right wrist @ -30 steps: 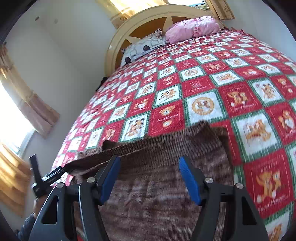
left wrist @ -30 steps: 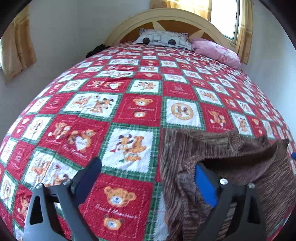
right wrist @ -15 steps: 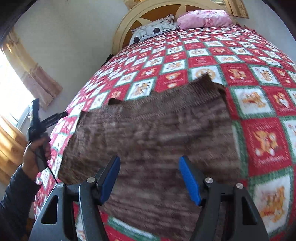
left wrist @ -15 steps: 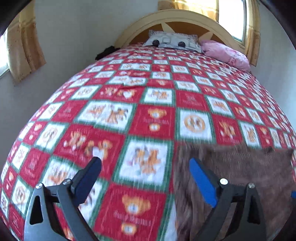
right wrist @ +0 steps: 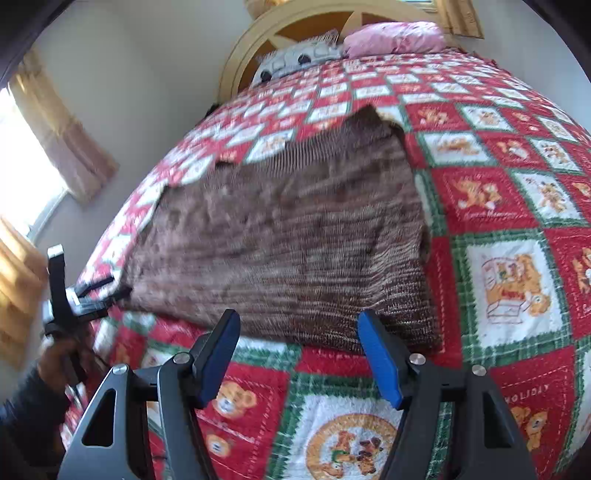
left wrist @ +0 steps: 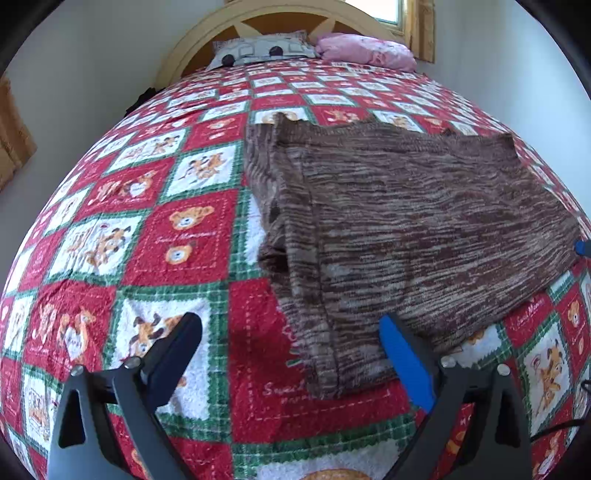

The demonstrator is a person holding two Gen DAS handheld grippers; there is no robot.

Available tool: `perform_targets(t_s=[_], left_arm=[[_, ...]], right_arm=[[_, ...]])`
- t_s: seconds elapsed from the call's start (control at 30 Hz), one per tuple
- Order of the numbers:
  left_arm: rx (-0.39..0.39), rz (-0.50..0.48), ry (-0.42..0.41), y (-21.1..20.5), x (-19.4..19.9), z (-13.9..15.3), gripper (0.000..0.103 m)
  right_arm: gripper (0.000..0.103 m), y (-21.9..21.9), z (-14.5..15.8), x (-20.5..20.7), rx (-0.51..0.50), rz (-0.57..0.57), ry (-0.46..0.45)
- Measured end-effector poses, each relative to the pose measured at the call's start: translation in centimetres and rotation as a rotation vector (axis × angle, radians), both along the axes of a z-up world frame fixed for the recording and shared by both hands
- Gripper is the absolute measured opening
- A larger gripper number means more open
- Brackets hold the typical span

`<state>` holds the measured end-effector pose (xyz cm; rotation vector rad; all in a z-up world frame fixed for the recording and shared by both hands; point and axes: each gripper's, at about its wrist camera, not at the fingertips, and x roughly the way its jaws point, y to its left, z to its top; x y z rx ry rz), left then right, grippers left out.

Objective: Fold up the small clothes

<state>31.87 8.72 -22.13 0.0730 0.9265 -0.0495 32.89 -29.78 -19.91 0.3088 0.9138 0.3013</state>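
The left claw (left wrist: pixel 290 354) is held w/ fingers spread apart, nothing between them, above the quilt (left wrist: pixel 177 236); its blue right finger pad sits just over the near corner of the brown knit garment (left wrist: pixel 417 229). The right claw (right wrist: pixel 297 354) is likewise spread wide and empty, hovering at the near edge of the same garment (right wrist: pixel 288 240).

Writing on the quilt: "HOLIDAY" can be read, upside down, in a red square by the right claw; script under the teddy bears in the left view is stitched too small to be read w/ certainty, approx. "Sweet Memories".

Only the right view shows the person's left hand (right wrist: pixel 61 363) gripping the other tool's handle at the garment's left corner, plus a curtain (right wrist: pixel 62 129) by a bright window. Only the left view shows a rolled, sleeve-like fold along the garment's left side.

The garment is laid flat on the bed, a rough rectangle of streaky brown and beige knit. Further out, a grey patterned pillow (left wrist: pixel 258 48) and a pink pillow (left wrist: pixel 365 50) are set against the arched headboard (left wrist: pixel 280 14).
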Motion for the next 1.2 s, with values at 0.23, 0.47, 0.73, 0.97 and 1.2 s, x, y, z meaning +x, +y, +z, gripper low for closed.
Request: perform_targets(t_s=[0.23, 0.47, 0.73, 0.97, 1.2], left_arm=[[-0.074, 0.037, 0.035, 1.6, 0.0, -0.8, 0.103], [-0.08, 0.032, 0.011, 1.6, -0.8, -1.1, 0.103], [-0.084, 0.033, -0.002, 1.8, -1.1, -1.2, 0.103], [-0.092, 0.028, 0.0, 2.0, -1.3, -1.1, 0.103], [-0.106, 0.018, 0.002, 2.3, -2.3, -1.0, 0.103]], right_arm=[[0.067, -1.6, -1.8, 1.6, 0.006, -0.072, 0.05], [0.067, -1.1, -0.8, 0.1, -0.051, -0.056, 0.005], [0.067, 0.2, -1.4, -0.8, -0.134, -0.058, -0.005], [0.067, 0.9, -0.4, -2.0, -0.149, -0.08, 0.018], [0.067, 4.3, 0.7, -1.9, -0.196, -0.046, -0.003]])
